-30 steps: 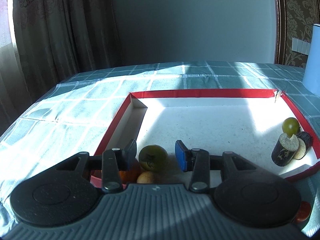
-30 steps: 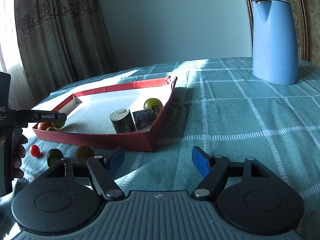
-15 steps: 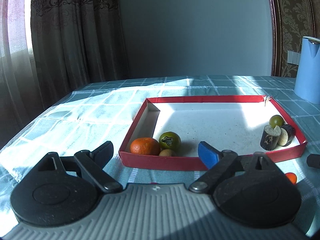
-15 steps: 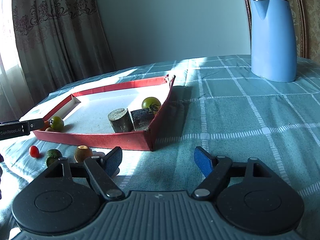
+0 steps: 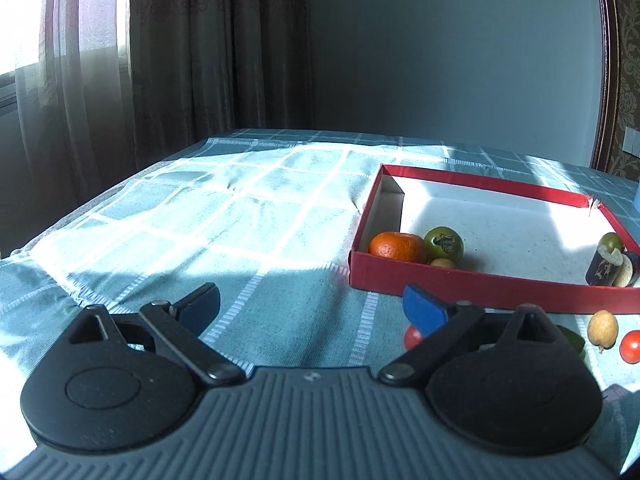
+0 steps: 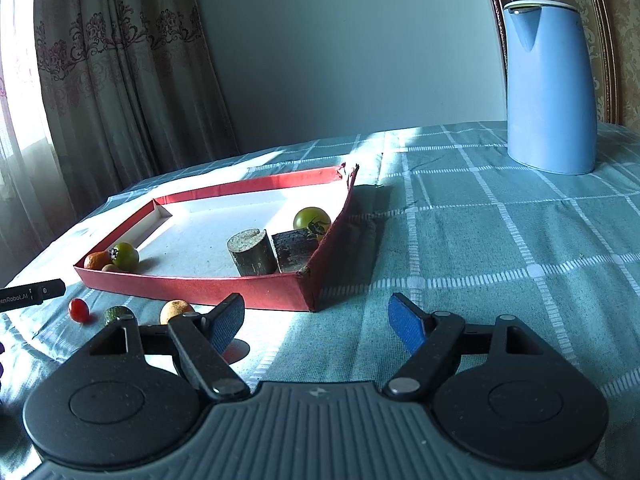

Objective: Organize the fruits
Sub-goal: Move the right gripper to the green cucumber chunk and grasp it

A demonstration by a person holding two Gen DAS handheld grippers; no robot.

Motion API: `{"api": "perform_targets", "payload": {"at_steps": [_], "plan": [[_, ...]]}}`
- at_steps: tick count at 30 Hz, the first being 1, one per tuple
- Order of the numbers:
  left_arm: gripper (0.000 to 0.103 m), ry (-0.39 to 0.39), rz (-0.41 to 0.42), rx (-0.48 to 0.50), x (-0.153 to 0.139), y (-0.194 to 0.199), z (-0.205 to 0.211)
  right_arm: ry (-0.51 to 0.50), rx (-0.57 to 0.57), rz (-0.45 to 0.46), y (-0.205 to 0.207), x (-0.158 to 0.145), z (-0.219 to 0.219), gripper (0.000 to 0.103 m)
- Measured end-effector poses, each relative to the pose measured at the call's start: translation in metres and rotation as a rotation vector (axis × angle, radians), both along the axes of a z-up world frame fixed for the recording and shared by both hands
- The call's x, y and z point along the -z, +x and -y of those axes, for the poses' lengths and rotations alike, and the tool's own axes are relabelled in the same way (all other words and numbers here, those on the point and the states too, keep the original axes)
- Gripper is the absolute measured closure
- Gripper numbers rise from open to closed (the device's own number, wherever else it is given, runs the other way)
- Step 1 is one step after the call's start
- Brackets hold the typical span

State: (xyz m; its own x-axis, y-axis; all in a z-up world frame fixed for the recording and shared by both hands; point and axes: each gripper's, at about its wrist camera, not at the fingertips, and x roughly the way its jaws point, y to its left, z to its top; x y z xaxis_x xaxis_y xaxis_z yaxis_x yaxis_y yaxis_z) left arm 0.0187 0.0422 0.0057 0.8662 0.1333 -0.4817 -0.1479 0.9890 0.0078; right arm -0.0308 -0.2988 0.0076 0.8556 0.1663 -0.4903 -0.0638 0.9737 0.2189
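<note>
Left claw [image 5: 311,304]: spread wide, empty, now withdrawn from the red tray [image 5: 480,280] after leaving green tomato [image 5: 443,241] beside orange [image 5: 397,246], near-left corner; right claw [image 6: 316,322] agape; loose fruits [image 6: 176,312] await on counter [image 6: 500,240].

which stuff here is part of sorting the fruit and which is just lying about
Part of the job:
- red tray
- orange and green tomato in the tray
- loose on the cloth: yellow fruit, red cherry tomato, dark green fruit
- left claw and right claw, both open and empty

Just lying about:
- blue kettle
- curtains
- checked tablecloth
</note>
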Motion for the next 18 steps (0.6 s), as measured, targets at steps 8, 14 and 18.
{"api": "perform_targets", "payload": {"at_steps": [8, 14, 18], "plan": [[0.002, -0.037, -0.029, -0.014, 0.004, 0.005, -0.009, 0.000, -0.103, 0.122, -0.015, -0.010, -0.016, 0.024], [0.002, -0.035, -0.038, -0.013, 0.004, 0.007, -0.007, -0.047, -0.221, 0.200, -0.030, -0.016, -0.048, 0.024], [0.002, -0.036, -0.038, -0.015, 0.004, 0.008, -0.007, -0.115, -0.323, 0.214, -0.038, -0.017, -0.079, 0.024]]}}
